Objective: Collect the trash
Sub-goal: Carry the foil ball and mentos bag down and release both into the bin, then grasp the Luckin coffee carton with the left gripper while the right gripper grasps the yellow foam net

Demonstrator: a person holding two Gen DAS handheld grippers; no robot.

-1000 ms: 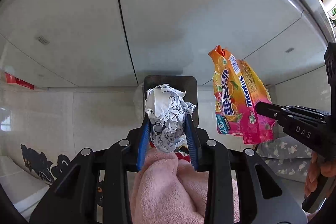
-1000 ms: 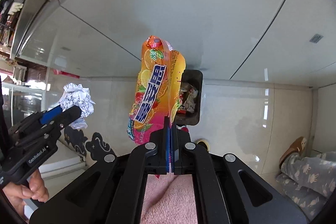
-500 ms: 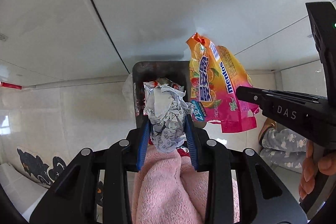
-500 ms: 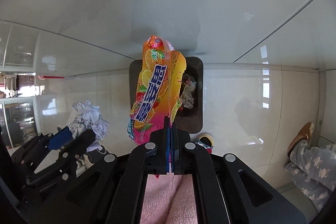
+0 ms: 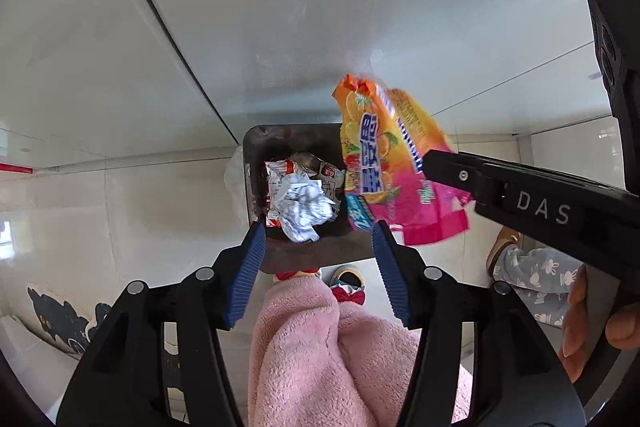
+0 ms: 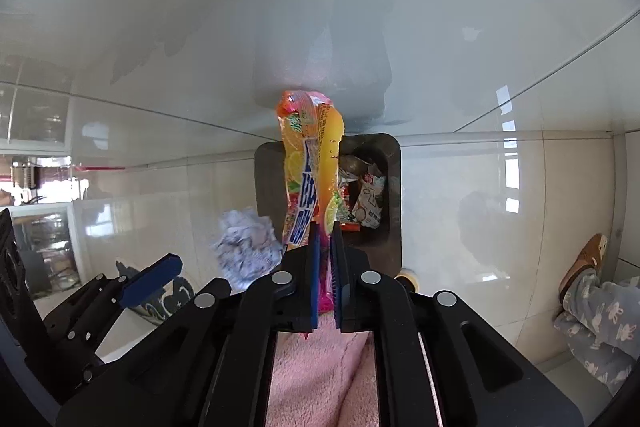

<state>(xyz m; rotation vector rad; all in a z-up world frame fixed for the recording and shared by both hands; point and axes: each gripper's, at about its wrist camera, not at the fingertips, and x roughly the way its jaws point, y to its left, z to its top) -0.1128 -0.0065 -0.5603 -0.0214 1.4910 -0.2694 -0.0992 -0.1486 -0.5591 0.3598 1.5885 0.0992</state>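
Note:
A dark rectangular bin stands on the floor straight below me, with several wrappers inside. My left gripper hangs over it and its jaws are opening with nothing between them. The crumpled paper ball is free of the pads, blurred, below the fingertips over the bin's mouth; the right wrist view has the ball beside the left gripper's blue fingertip. My right gripper is above the bin too. Its jaws are opening and a gap shows, with the orange and pink candy bag loose between them.
A pink fluffy sleeve fills the bottom of both views. A person's leg in patterned pyjamas with a brown slipper is on the pale tiled floor to the right. A dark cat-shaped mat lies at the left. A white wall rises behind the bin.
Both grippers sank toward the bin. The left jaws opened and the paper ball dropped out of them. The right jaws, shut on the candy bag before, have parted slightly.

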